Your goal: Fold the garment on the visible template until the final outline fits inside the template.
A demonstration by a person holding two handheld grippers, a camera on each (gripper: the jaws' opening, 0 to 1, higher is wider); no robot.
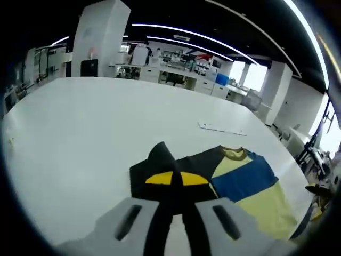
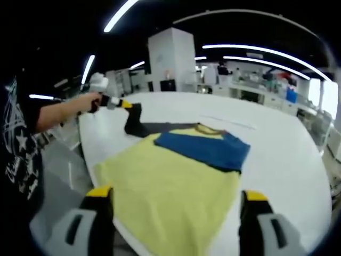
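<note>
The left gripper (image 1: pixel 176 213) has its jaws squeezed on the black sleeve (image 1: pixel 162 165) of the shirt (image 1: pixel 250 186), lifting it up a little. In the right gripper view, this gripper (image 2: pixel 127 104) comes in from the left, held by a person's hand (image 2: pixel 96 101). The right gripper (image 2: pixel 176 213) is wide open, with its jaws over the yellow bottom part of the shirt (image 2: pixel 170 186). The shirt lies flat on the white table (image 1: pixel 80 122), near the table's edge. It is yellow, blue and black.

The garment (image 2: pixel 176 176) lies on the table (image 1: pixel 80 122), its sleeve (image 1: pixel 162 160) seemingly between the left tongs (image 1: pixel 176 218).
</note>
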